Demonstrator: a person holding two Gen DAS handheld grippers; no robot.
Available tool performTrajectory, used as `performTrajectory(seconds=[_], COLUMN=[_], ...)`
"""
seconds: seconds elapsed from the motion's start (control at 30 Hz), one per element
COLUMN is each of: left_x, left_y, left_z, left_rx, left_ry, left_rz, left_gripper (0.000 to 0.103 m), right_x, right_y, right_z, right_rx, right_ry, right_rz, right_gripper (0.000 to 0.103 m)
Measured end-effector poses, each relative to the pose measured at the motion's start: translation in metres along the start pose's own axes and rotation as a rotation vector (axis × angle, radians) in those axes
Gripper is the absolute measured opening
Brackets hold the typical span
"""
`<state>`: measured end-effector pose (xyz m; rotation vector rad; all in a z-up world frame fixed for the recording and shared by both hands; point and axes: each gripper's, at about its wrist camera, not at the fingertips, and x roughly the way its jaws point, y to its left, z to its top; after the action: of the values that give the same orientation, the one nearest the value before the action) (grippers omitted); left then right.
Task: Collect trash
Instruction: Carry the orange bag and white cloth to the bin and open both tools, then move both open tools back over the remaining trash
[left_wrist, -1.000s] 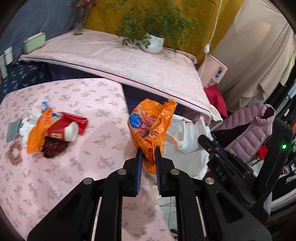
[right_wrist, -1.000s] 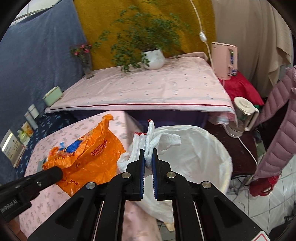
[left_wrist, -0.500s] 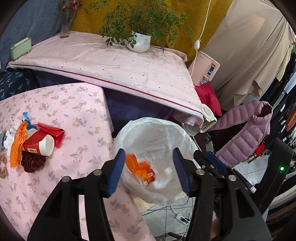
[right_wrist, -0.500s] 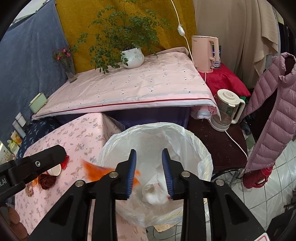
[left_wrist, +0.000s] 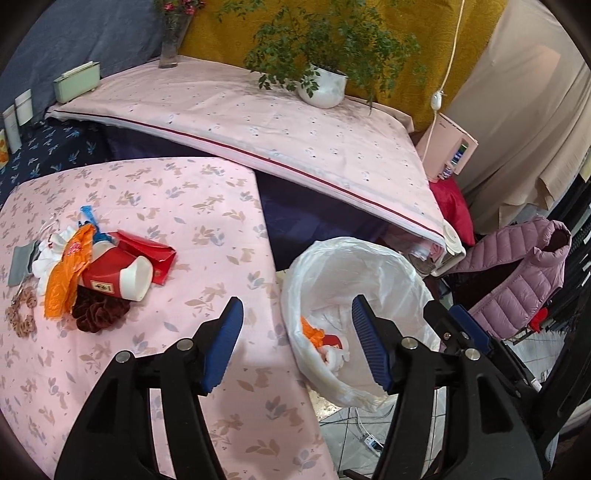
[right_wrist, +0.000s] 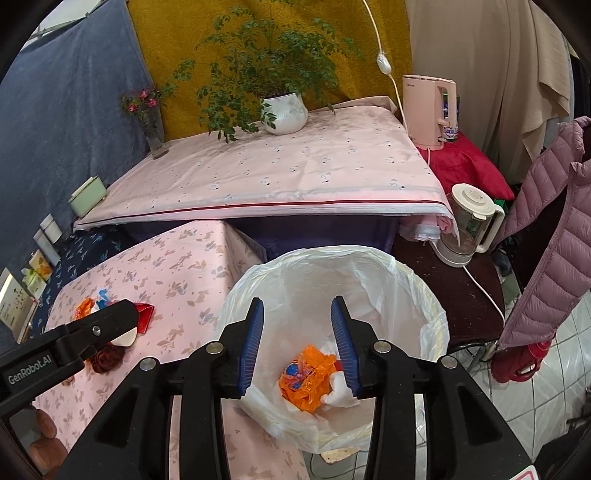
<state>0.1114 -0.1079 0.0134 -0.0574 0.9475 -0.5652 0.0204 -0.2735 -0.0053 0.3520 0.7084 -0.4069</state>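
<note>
Hovering over the white trash bag (right_wrist: 424, 295), the right gripper (right_wrist: 298, 343) has fingers apart; an orange wrapper (right_wrist: 306, 380) lies inside. The left gripper (left_wrist: 297, 343), marked "GenRobot.AI", is also spread, empty. More trash (left_wrist: 92, 273) remains on the counter (left_wrist: 177, 206).

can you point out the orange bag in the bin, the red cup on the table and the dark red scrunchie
orange bag (right_wrist: 304, 384), right wrist view, on its crumpled middle
red cup (left_wrist: 110, 275), left wrist view, on its red side wall
dark red scrunchie (left_wrist: 98, 312), left wrist view, on its ruffled top
</note>
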Motion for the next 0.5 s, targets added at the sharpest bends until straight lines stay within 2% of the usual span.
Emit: performTrajectory(seconds=[0.4,0.5], left_x=[-0.014,-0.022], left_y=[0.06,0.082], left_z=[-0.008,-0.012], left_rx=[-0.106,-0.136], left_ry=[-0.015,-0.031], left_rz=[0.09,0.13], left_gripper=[0.063,0.072], right_x=[-0.002,-0.002], right_y=[0.049,0.065], right_z=[-0.007,-0.01], right_rx=[-0.075,-0.098], right_ry=[0.008,0.015], right_rz=[0.056,0.076], right_gripper=[0.046,0.046])
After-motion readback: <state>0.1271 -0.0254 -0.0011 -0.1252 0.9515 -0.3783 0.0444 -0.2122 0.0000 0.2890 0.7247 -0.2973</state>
